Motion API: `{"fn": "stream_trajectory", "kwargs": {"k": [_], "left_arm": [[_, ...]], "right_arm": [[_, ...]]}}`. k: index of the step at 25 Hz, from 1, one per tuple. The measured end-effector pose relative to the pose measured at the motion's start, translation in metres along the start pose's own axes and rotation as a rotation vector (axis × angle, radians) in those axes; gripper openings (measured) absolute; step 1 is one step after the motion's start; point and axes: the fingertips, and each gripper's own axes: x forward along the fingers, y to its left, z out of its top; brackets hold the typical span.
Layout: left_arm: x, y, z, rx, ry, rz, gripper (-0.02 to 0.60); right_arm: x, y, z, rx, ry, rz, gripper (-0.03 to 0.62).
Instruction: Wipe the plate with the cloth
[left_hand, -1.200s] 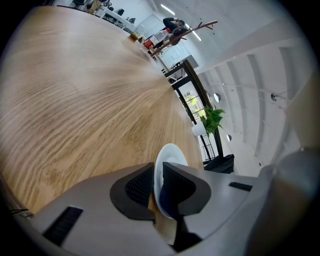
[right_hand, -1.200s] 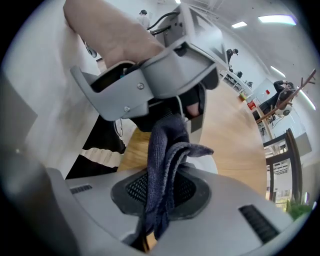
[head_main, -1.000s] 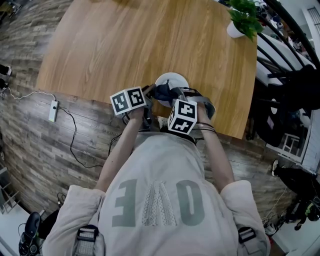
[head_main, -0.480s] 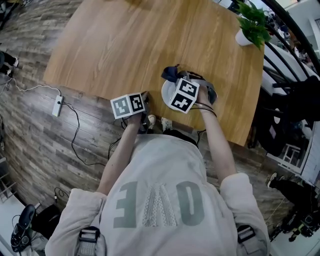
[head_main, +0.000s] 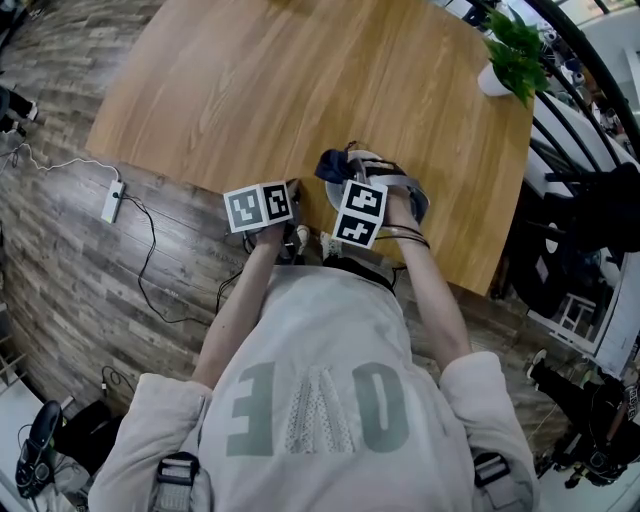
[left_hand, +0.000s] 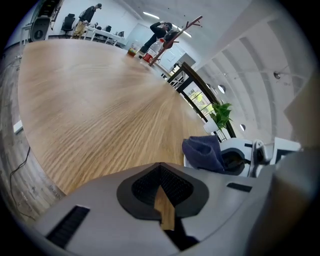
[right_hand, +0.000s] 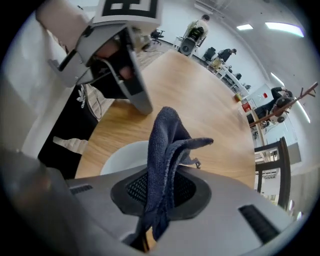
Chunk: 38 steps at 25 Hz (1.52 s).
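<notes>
A white plate sits near the table's front edge, mostly hidden under my right gripper. That gripper is shut on a dark blue cloth, which stands bunched up out of its jaws. In the right gripper view the cloth hangs over the plate. My left gripper is at the table's edge, left of the plate and apart from it. Its jaws are shut with nothing between them. From there I see the cloth and the right gripper's white body.
The wooden table stretches away behind the plate. A potted plant stands at its far right corner. A power strip with a cable lies on the floor to the left. Black chairs stand to the right.
The left gripper has drawn back left from the plate to the table's edge. The right gripper keeps the cloth and has shifted over the plate.
</notes>
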Motion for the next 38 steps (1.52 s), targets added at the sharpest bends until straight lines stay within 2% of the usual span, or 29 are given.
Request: {"fn": "stream_trajectory", "kwargs": {"k": [7, 14, 17, 20, 21, 23, 25, 27, 30, 31, 33, 36, 38], "left_arm": [[0.001, 0.000, 0.001, -0.008, 0.006, -0.005, 0.006], [0.000, 0.001, 0.001, -0.001, 0.004, 0.000, 0.006], [0.000, -0.002, 0.003, 0.007, -0.008, -0.014, 0.006], [-0.003, -0.027, 0.022, 0.000, -0.087, -0.104, 0.006], [-0.006, -0.041, 0.035, 0.032, -0.124, -0.133, 0.006], [-0.019, -0.078, 0.065, 0.161, -0.210, -0.177, 0.006], [-0.043, -0.126, 0.098, 0.340, -0.327, -0.213, 0.006], [-0.077, -0.178, 0.131, 0.551, -0.486, -0.243, 0.006], [-0.133, -0.247, 0.160, 0.836, -0.732, -0.271, 0.006], [-0.147, -0.262, 0.163, 0.892, -0.792, -0.275, 0.006], [-0.166, -0.283, 0.162, 0.939, -0.863, -0.282, 0.006], [-0.173, -0.296, 0.155, 0.984, -0.899, -0.282, 0.006], [-0.169, -0.301, 0.151, 1.033, -0.899, -0.276, 0.006]], "right_arm": [[-0.020, 0.060, 0.014, -0.108, -0.030, 0.074, 0.060], [-0.028, 0.077, 0.018, -0.145, -0.026, 0.096, 0.060], [-0.033, 0.062, 0.022, -0.077, -0.068, 0.061, 0.060], [-0.055, 0.021, 0.027, 0.089, -0.176, -0.036, 0.060], [-0.067, 0.000, 0.028, 0.156, -0.220, -0.091, 0.060], [-0.100, -0.045, 0.026, 0.297, -0.323, -0.227, 0.060], [-0.145, -0.086, 0.017, 0.441, -0.444, -0.377, 0.060], [-0.194, -0.117, 0.006, 0.569, -0.576, -0.522, 0.060], [-0.257, -0.140, -0.012, 0.730, -0.779, -0.671, 0.060], [-0.272, -0.142, -0.020, 0.783, -0.840, -0.707, 0.060], [-0.289, -0.138, -0.043, 0.858, -0.891, -0.772, 0.060], [-0.297, -0.123, -0.074, 0.939, -0.866, -0.855, 0.060], [-0.296, -0.112, -0.087, 0.982, -0.850, -0.879, 0.060]]}}
